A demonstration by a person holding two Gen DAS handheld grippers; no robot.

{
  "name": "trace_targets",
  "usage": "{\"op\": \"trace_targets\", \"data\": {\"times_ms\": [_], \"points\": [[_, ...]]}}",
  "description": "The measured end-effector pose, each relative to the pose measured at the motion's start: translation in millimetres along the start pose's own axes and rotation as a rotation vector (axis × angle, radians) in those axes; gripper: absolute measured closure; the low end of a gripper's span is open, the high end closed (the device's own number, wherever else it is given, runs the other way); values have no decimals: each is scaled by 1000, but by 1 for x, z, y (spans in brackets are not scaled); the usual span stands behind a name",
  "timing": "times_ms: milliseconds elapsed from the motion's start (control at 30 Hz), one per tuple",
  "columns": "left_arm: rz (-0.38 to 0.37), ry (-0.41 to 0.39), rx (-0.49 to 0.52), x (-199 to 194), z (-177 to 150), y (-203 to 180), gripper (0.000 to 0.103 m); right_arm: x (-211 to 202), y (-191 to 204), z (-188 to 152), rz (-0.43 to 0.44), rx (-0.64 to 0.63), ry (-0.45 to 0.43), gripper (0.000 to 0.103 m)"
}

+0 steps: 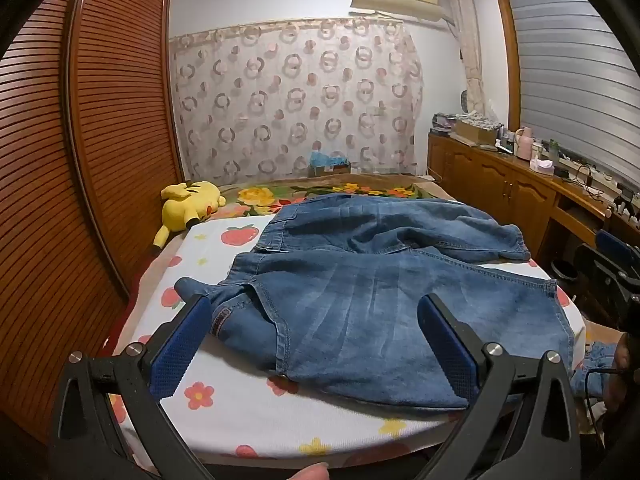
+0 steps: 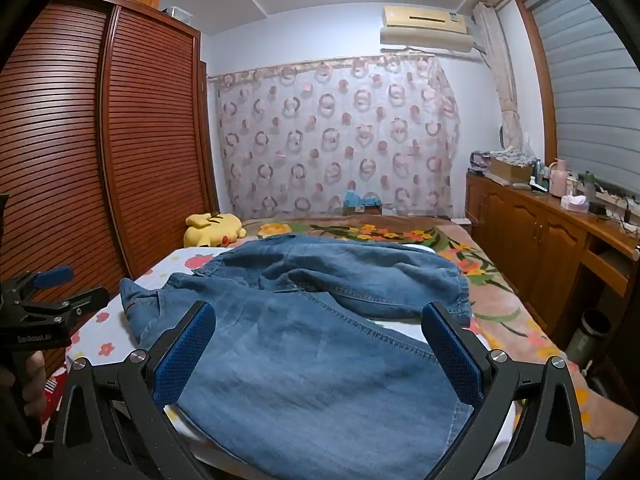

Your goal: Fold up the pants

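Starting at the left, the wooden wardrobe [image 1: 100, 128] is running along the side of the bed [image 1: 224, 412], and a yellow plush toy [image 1: 188, 208] is lying near its far corner. The left gripper [image 1: 316, 344] is hovering low over the near edge of the bed with its jaws standing fully apart and nothing between the pads; a fingertip is showing at the bottom of its view.

The pants [image 1: 360, 280] are lying spread on the flowered sheet, waistband toward the left, legs trailing off to the right. The two legs are splayed apart, and the far one is bunching into soft ridges.

Further right, the right gripper [image 2: 320, 352] is hanging over the near leg, its jaws also wide and gripping nothing. In its view the left gripper [image 2: 48, 292] is showing at the left edge, held in a hand [image 2: 32, 384]. A wooden cabinet [image 2: 540, 236] with clutter on top is lining the right wall.

Judging from this, the first fold has not begun. To do it well, the left jaws should probably be taking the near waistband corner while the right jaws are pinching the near leg's hem, both layers caught together, so the near leg can be carried over onto the far one with seams meeting. Smoothing the far leg's wrinkles first would likely be keeping the fold flat.
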State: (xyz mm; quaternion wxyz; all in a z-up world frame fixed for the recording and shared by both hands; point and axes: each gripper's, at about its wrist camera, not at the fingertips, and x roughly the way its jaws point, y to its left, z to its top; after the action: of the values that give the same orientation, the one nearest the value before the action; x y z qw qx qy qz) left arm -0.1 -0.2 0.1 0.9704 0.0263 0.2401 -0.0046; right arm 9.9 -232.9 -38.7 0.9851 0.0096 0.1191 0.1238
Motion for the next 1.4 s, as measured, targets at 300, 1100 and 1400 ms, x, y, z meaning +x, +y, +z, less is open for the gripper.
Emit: {"op": "trace_targets", "data": {"times_ms": [300, 1100, 1400], "points": [[2, 0, -5, 1, 0, -1, 0, -1, 0, 0, -1, 1, -9, 0], [-2, -4, -12, 0, 0, 0, 0, -1, 1, -1, 0, 5, -8, 0], [-3, -5, -13, 0, 0, 1, 0, -2, 1, -1, 0, 6, -8, 0]]}}
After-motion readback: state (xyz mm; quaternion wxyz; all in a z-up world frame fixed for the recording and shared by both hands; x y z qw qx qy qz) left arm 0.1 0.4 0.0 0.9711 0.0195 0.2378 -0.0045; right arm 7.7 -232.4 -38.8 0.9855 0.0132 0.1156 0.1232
